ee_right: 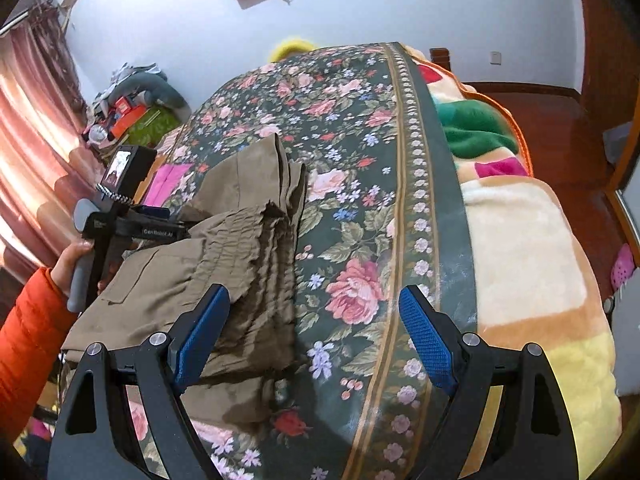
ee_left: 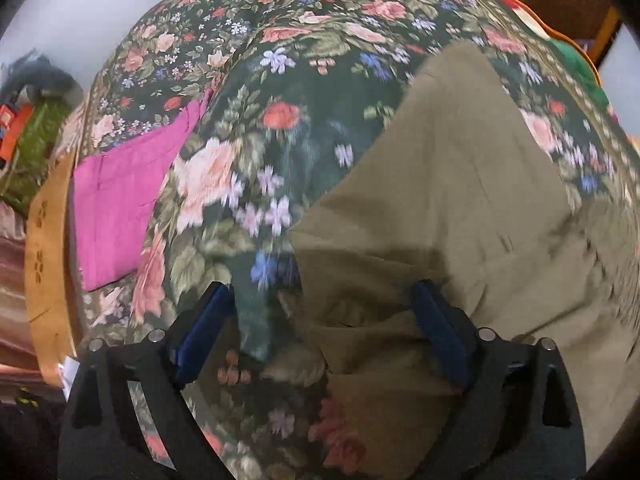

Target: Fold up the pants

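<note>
The olive-khaki pants [ee_right: 236, 248] lie on the floral bedspread [ee_right: 352, 208], folded over with the gathered waistband on top and the leg ends further back. In the left wrist view the pants [ee_left: 448, 208] fill the right half. My left gripper [ee_left: 320, 312] is open, its jaws wide, low over the pants' near left edge, and holds nothing. It also shows in the right wrist view [ee_right: 160, 216], at the pants' left side. My right gripper [ee_right: 312, 316] is open and empty above the bedspread, its left fingertip [ee_right: 212, 312] over the waistband's right part.
A folded magenta cloth [ee_left: 116, 208] lies on the bed's left part. A multicoloured fleece blanket [ee_right: 520, 264] covers the bed's right side. Clutter [ee_right: 128, 112] is piled by the pink curtains at the left. A wooden floor [ee_right: 560, 128] lies to the right.
</note>
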`<state>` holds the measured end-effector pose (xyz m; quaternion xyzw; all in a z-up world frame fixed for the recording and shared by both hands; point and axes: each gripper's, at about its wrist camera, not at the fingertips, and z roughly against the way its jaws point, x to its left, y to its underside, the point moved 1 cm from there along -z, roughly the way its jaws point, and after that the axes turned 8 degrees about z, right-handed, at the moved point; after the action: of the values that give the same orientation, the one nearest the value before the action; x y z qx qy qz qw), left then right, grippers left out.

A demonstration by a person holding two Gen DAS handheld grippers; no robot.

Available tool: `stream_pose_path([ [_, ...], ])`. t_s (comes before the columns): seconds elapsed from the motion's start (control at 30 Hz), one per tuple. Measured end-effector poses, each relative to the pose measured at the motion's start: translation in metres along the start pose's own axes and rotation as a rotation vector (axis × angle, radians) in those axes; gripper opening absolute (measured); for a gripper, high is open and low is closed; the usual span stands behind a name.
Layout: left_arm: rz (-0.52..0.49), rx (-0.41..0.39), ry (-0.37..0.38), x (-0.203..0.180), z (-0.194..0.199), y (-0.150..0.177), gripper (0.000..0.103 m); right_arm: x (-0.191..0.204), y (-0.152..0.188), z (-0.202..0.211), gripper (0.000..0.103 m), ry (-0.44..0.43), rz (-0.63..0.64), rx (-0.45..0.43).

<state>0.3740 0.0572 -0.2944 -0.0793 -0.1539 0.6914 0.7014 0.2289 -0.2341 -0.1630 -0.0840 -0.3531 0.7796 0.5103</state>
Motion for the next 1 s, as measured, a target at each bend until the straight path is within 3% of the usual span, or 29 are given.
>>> stream_pose_path([
  [0.2,-0.009,-0.023,-0.034,0.008,0.023,0.038,0.094,0.014,0.004,0.009,0.085,-0.020,0.031,-0.006],
  [0.37,0.068,-0.019,0.016,0.023,0.048,0.073,0.094,0.024,0.010,0.014,0.085,-0.037,0.047,0.008],
  [0.57,0.071,-0.077,0.043,0.018,0.082,0.116,0.094,0.032,0.024,0.008,0.085,-0.050,0.058,0.038],
  [0.67,0.102,-0.108,0.073,0.017,0.092,0.132,0.094,0.029,0.032,-0.002,0.084,-0.017,0.062,0.059],
  [0.83,0.133,-0.161,0.087,0.019,0.104,0.148,0.090,0.018,0.044,-0.014,0.067,-0.055,0.005,0.089],
  [0.9,0.148,-0.161,0.063,0.024,0.105,0.152,0.077,0.018,0.046,-0.013,0.052,-0.057,0.008,0.080],
  [1.0,0.190,-0.160,0.072,0.034,0.107,0.163,0.069,0.020,0.048,-0.011,0.048,-0.049,0.027,0.077],
])
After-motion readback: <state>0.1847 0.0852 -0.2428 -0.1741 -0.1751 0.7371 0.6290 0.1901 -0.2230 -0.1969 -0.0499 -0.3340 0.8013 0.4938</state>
